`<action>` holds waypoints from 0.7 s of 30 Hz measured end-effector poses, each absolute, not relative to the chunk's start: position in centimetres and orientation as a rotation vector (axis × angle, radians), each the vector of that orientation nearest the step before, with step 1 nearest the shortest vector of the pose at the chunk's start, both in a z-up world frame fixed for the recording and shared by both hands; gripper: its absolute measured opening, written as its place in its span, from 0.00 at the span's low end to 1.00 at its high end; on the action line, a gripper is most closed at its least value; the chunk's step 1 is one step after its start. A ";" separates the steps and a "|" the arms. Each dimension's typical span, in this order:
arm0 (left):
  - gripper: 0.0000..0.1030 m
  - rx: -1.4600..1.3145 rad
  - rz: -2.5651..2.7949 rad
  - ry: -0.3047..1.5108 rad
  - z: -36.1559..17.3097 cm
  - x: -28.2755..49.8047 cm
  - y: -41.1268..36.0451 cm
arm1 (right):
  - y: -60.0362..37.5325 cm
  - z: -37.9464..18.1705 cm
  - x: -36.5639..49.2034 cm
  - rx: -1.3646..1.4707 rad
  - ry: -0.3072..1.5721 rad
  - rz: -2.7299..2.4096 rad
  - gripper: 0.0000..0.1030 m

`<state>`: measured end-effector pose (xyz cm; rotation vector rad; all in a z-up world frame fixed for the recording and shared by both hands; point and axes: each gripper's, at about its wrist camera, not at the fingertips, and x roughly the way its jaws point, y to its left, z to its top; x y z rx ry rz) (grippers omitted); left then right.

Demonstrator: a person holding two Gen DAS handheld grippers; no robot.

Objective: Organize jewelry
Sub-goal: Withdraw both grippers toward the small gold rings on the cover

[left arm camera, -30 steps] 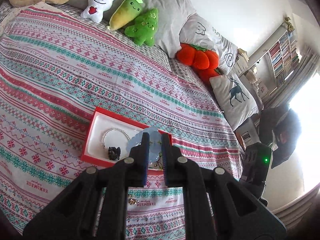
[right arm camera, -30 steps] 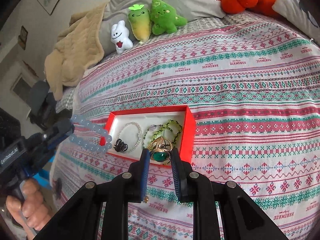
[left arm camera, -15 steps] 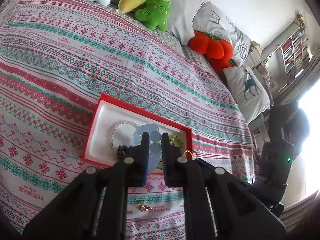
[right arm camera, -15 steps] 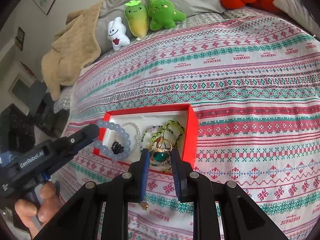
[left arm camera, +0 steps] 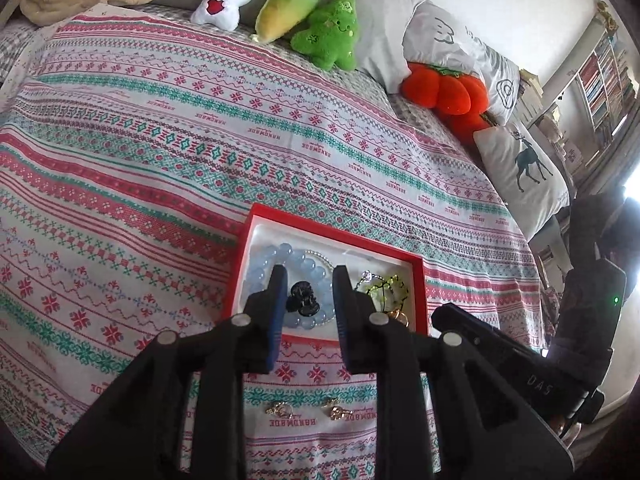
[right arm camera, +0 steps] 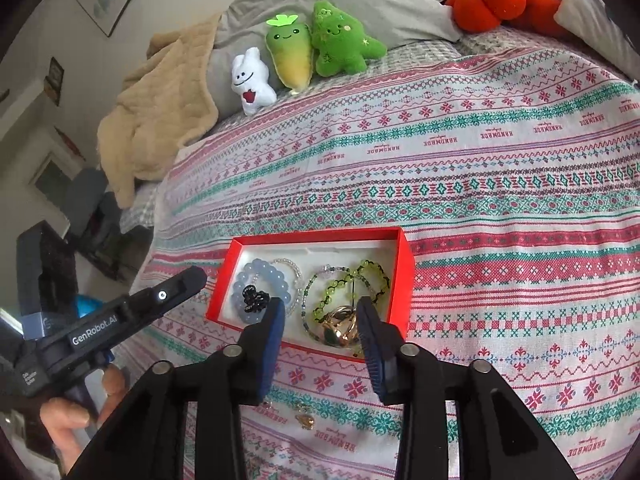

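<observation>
A red box [left arm camera: 336, 236] [right arm camera: 320, 236] lies on the patterned bedspread. In it rest a pale blue bead bracelet [left arm camera: 256, 276] [right arm camera: 276, 278], a black clip [left arm camera: 302, 300] [right arm camera: 254, 298], a pearl bracelet [right arm camera: 292, 268], a green bead bracelet [right arm camera: 374, 270] and a gold piece with a green stone [right arm camera: 340, 326]. My left gripper [left arm camera: 309, 276] [right arm camera: 196, 278] hovers over the box's left half. Its jaws are opening, off the blue bracelet, with the clip showing in the gap. My right gripper [right arm camera: 320, 308] [left arm camera: 444, 314] is opening too, and the gold piece lies loose between its fingers.
Small gold earrings [left arm camera: 338, 412] [right arm camera: 306, 420] lie on the bedspread just in front of the box. Plush toys [right arm camera: 292, 52], pillows and an orange pumpkin cushion [left arm camera: 444, 92] line the far side. A beige blanket [right arm camera: 160, 112] drapes the bed's corner. A hand [right arm camera: 68, 416] holds the left gripper.
The left gripper carried the blue bracelet down into the box and released it around the black clip. The right gripper's jaws spread apart from the gold piece.
</observation>
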<state>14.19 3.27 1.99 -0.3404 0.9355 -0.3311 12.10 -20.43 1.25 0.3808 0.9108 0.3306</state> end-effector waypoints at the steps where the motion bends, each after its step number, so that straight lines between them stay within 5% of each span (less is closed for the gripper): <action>1: 0.27 -0.331 -0.329 0.934 2.2 14.0 3.3 | -20.6 1.4 12.0 0.382 0.907 0.325 0.40; 3: 0.39 -0.307 -0.318 0.935 2.4 13.6 3.4 | -21.2 1.6 11.9 0.391 0.902 0.314 0.40; 5: 0.42 -0.296 -0.319 0.935 2.6 13.2 3.6 | -21.8 1.7 11.7 0.397 0.904 0.299 0.40; 21: 0.44 -0.159 -0.297 1.059 0.5 10.7 3.6 | -20.1 1.6 9.8 0.300 0.960 0.311 0.40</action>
